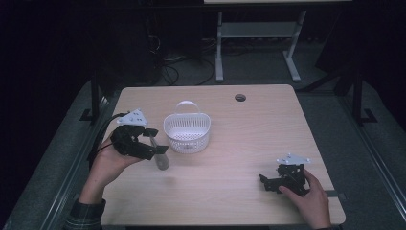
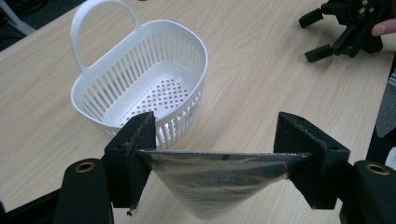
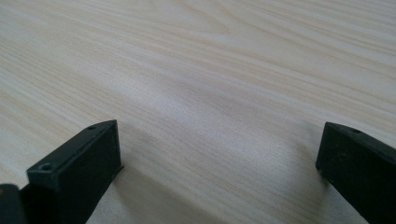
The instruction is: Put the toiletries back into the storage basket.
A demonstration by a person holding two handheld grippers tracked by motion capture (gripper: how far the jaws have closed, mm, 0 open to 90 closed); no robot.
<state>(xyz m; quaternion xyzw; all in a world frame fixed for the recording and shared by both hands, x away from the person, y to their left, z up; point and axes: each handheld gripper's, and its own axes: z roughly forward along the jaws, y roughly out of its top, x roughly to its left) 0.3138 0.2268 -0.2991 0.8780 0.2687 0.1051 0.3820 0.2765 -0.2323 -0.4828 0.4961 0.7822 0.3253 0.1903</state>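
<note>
Left tool (image 2: 212, 154) gripping silvery tube (image 2: 210, 186), right tool (image 1: 282, 179) released, pale wood table (image 1: 249, 129), dark room.

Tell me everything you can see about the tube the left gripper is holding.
The tube is silvery grey and looks like soft plastic or foil. Its flat crimped end spans the gap between the left gripper's jaws, which clamp it at both edges; the body tapers downward below them. It hangs beside the white basket, not touching it.
</note>
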